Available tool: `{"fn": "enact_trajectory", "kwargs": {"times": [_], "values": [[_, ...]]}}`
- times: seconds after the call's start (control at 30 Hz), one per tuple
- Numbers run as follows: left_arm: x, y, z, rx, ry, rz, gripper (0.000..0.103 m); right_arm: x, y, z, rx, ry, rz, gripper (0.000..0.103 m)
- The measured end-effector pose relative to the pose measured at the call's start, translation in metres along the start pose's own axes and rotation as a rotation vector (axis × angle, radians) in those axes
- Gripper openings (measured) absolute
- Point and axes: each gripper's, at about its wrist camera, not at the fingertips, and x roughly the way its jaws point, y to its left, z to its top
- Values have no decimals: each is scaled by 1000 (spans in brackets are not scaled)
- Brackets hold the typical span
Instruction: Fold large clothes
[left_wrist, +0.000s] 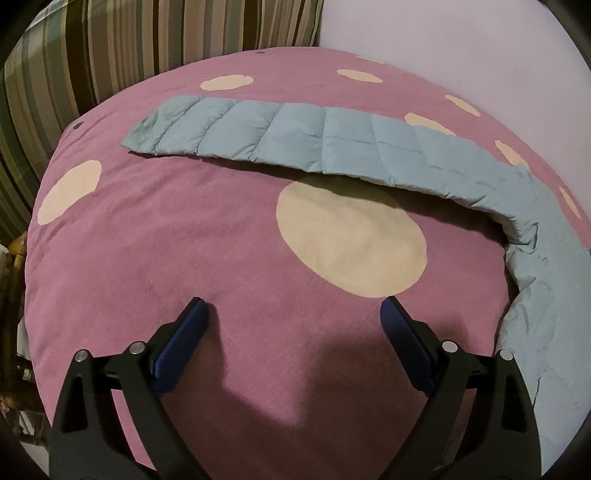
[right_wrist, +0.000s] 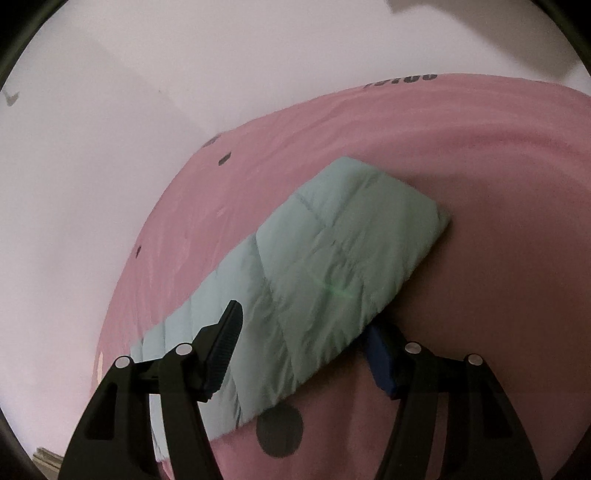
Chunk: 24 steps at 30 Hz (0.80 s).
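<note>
Looks like a home, prob. a bedroom. Ahead of the left gripper (left_wrist: 293, 306) and under it lies a soft pink blanket (left_wrist: 184, 240) w/ big cream dots, spread over a puffy surface like a bed. Beyond it, far-left, striped fabric (left_wrist: 110, 44) in brown, green and cream hangs or leans upright, like a curtain or cushion. A plain pale wall (left_wrist: 461, 48) rises far-right. A light blue quilted garment (left_wrist: 295, 136) lies across the blanket. Past the right gripper (right_wrist: 304, 317) the same pink cover w/ dark dots meets bare white wall (right_wrist: 147, 92). Dim indoor light, soft furnishings: domestic, not a shop or lab.
</note>
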Motion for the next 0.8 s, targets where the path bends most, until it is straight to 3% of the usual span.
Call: {"fn": "enact_trajectory", "kwargs": {"times": [0.2,0.47,0.63,0.8], "values": [[1,-2,0,11,5,15,94,0,-8,5,17,-28,-23,50],[2,-3,0,20,8,28,94,-6,-21,5,-2,-30,-36,16],[1,-4,0,23,3,49,95,-18,-16,4,-30,-47,-19,9],[2,-7,-1,37,10,78,95,-40,18,-3,-141,-84,13,8]]}}
